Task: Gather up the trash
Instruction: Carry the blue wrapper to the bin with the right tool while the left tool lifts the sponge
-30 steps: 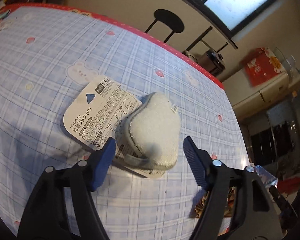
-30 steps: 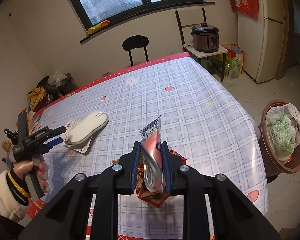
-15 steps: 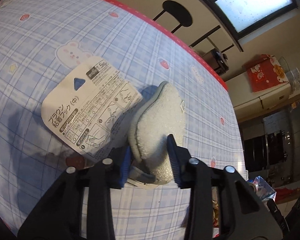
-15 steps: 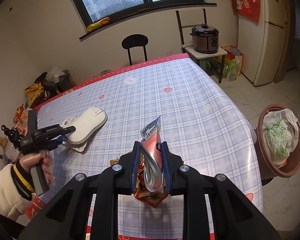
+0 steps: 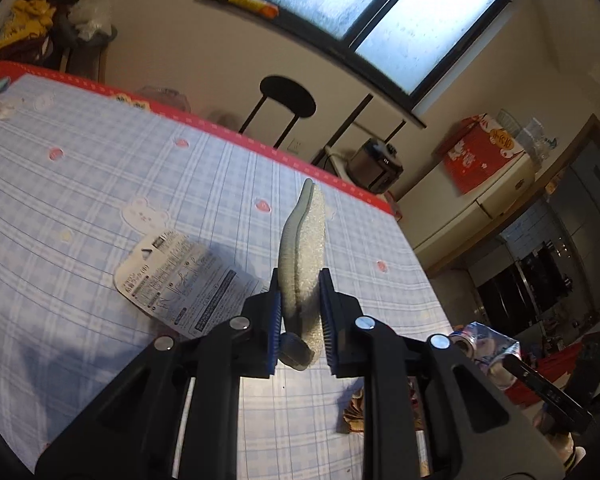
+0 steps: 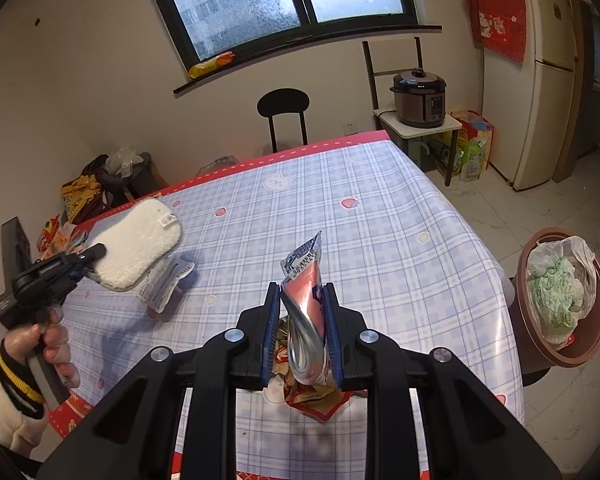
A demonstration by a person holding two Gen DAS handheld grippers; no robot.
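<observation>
My left gripper [image 5: 300, 316] is shut on a white fleecy pad [image 5: 304, 248] and holds it on edge above the table; the pad also shows in the right wrist view [image 6: 138, 244], lifted at the left. A printed paper card [image 5: 184, 280] lies on the tablecloth under it and shows in the right wrist view [image 6: 162, 284] too. My right gripper [image 6: 303, 320] is shut on a pink and silver foil wrapper [image 6: 306, 300], held above the table's near edge. A brown bin [image 6: 560, 300] with a plastic liner stands on the floor at the right.
A crumpled red and gold wrapper [image 6: 312, 392] lies on the blue checked table [image 6: 380, 232] below my right gripper. A black chair [image 6: 284, 116] stands at the far side. A rice cooker [image 6: 418, 98] and a fridge [image 6: 548, 80] stand at the right.
My left gripper closed on the white pad and lifted it off the paper card, turning it on edge. My right gripper has kept hold of the foil wrapper, almost still.
</observation>
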